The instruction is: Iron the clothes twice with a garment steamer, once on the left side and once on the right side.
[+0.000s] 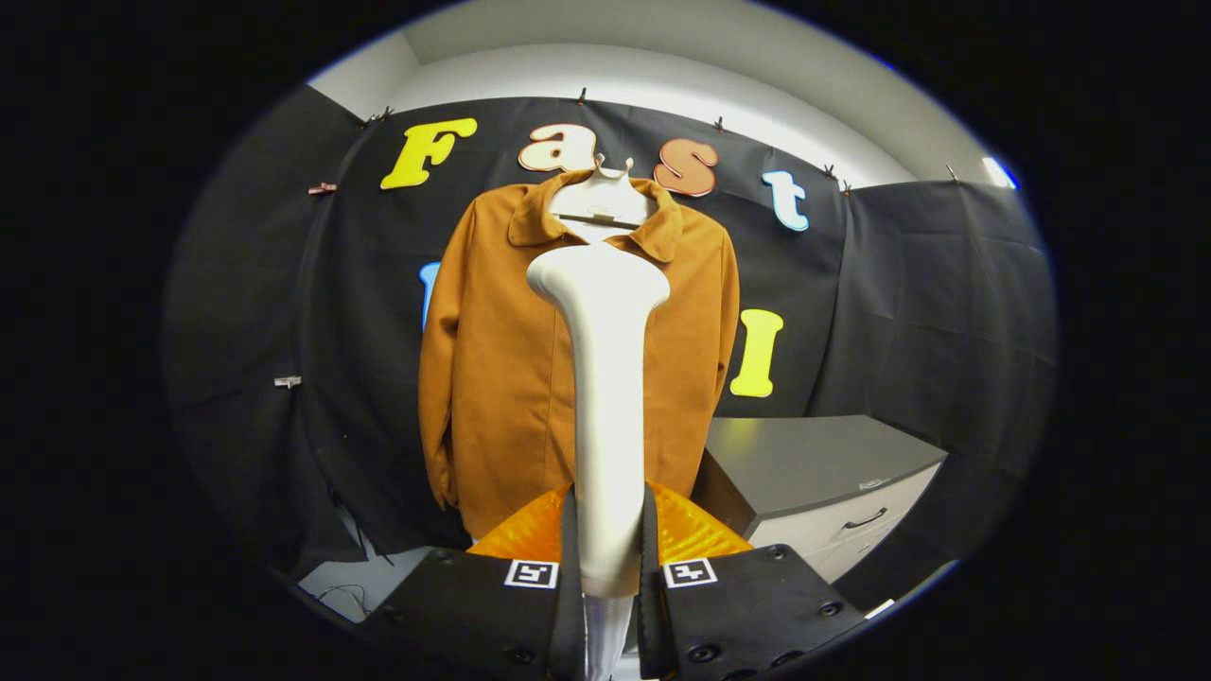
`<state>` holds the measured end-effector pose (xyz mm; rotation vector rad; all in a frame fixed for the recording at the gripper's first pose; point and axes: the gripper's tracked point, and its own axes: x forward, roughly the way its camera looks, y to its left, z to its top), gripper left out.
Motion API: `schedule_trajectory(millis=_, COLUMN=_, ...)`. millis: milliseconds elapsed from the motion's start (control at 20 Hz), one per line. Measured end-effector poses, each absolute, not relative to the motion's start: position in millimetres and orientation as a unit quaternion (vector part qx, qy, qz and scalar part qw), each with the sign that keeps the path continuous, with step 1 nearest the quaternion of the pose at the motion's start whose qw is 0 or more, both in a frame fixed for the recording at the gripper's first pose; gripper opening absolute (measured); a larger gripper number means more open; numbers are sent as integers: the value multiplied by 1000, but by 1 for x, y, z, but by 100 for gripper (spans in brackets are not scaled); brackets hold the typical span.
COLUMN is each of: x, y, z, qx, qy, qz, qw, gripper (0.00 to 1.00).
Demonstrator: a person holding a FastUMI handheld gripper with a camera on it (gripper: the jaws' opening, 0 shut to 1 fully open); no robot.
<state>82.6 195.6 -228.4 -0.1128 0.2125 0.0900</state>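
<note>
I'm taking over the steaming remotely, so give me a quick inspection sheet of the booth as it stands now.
Surface: grey cabinet beyond the fingers, to the jacket's side; bare top, drawer with handle in front.
Job's things: brown jacket hangs on a white hanger against the cloth wall, front closed. White steamer stands upright between the fingers, head level with the collar, apparently short of the fabric.
Clutter: nothing seen.
Grippers: gripper shut on the steamer's handle, both fingers pressing.
Cables: thin dark wire on the floor below the jacket's sleeve.
Surroundings: black cloth wall held by clips; white wall above.
</note>
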Motion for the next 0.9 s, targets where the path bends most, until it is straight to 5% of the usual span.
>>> schedule_trajectory(millis=900, x=63, y=145, z=-110, qx=-21, qy=63, qz=56, qw=996, gripper=25)
